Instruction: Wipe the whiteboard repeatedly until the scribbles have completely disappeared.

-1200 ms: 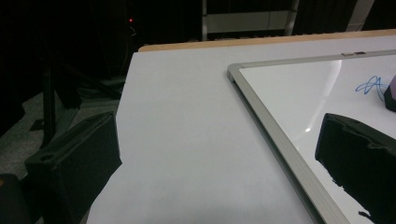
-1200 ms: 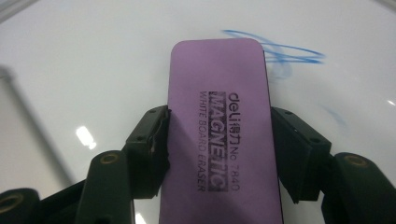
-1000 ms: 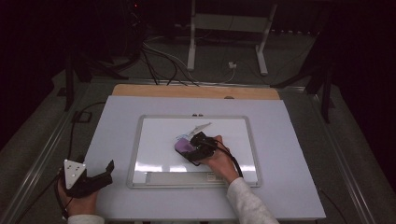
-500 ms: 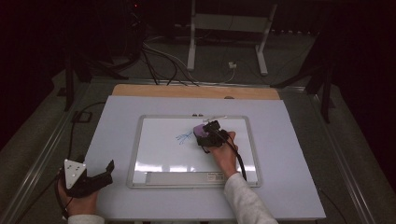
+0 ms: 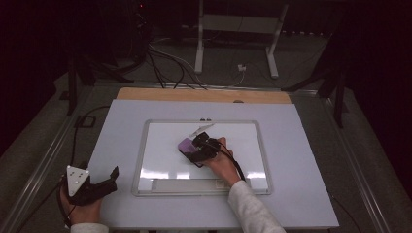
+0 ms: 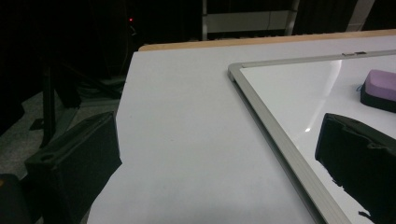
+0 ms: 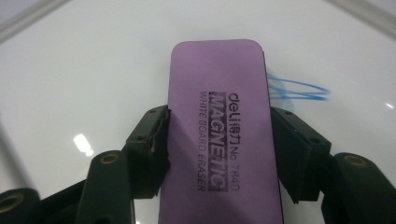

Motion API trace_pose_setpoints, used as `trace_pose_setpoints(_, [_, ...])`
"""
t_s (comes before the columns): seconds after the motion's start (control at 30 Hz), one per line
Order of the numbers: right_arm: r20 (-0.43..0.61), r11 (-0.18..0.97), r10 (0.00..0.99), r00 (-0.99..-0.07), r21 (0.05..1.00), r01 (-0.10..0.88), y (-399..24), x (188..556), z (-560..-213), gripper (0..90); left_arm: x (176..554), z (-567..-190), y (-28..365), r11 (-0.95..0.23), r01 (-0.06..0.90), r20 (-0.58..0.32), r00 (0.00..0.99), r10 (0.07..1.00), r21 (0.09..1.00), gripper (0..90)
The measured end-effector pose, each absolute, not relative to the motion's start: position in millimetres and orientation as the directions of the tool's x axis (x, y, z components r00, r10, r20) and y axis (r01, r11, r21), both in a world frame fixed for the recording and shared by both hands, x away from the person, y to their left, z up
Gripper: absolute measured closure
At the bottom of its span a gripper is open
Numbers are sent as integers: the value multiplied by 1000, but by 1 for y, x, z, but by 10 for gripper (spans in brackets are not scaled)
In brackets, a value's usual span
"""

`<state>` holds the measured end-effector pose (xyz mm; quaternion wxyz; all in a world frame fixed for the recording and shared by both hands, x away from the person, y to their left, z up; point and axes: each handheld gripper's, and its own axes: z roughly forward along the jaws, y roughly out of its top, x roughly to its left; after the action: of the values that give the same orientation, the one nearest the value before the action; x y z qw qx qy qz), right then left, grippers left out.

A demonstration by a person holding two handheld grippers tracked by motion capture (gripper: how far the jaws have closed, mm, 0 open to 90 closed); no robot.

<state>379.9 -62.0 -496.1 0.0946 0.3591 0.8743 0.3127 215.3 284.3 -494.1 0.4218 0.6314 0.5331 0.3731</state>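
Observation:
A purple magnetic whiteboard eraser point(image 7: 224, 140) lies flat on the white whiteboard point(image 7: 93, 70), and my right gripper point(image 7: 219, 149) is shut on its two long sides. Thin blue marker lines point(image 7: 299, 88) show on the board just past the eraser's right edge. From above, the eraser point(image 5: 186, 145) and right gripper point(image 5: 197, 148) are near the middle of the whiteboard point(image 5: 160, 160). My left gripper point(image 5: 112, 178) rests at the table's near left corner, off the board, open with nothing between its fingers. Its own view shows the board's frame point(image 6: 271, 126) and the eraser point(image 6: 380, 86) far right.
The whiteboard lies on a pale table top point(image 5: 121, 121) with a wooden strip point(image 5: 204, 95) along the far edge. A faint grey streak point(image 5: 201, 129) marks the board's far part. Cables point(image 5: 170, 58) and a stand point(image 5: 199, 43) are on the dark floor beyond.
The right gripper carried the eraser up and right across the board, then back left and nearer to the person. Fewer blue marks remain on the board. The left gripper stayed still.

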Motion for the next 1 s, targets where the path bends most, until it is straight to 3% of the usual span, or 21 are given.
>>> trace_pose_setpoints(0.1, [55,483,760,-648,620,619,-73,391,-497,415,215,-494,285,-74,358,21,151,988,931,8])
trace_pose_setpoints(0.23, [51,350,878,-476,610,711,-90,402,-496,416,215,-494,285,-72,361,18,149,989,930,8])
trace_pose_setpoints(0.3, [47,329,892,-449,613,718,-89,401,-496,415,216,-494,284,-73,361,19,151,988,930,8])
trace_pose_setpoints(0.37, [18,349,889,-458,619,703,-85,399,-496,415,216,-494,284,-77,363,23,151,988,929,8])
trace_pose_setpoints(0.43, [55,361,868,-494,614,702,-82,397,-497,415,216,-494,284,-78,363,24,152,988,928,8])
trace_pose_setpoints(0.63, [64,519,720,-691,612,597,-68,389,-496,415,216,-495,283,-80,364,26,153,988,928,8])
trace_pose_setpoints(0.73, [69,555,672,-738,612,563,-66,386,-496,415,216,-494,284,-80,364,25,152,988,928,8])
trace_pose_setpoints(0.83, [64,547,682,-729,616,567,-67,389,-497,415,216,-494,284,-79,364,25,151,988,928,8])
trace_pose_setpoints(1.0, [45,424,819,-572,623,657,-74,402,-498,415,215,-494,284,-74,359,21,150,988,931,8])
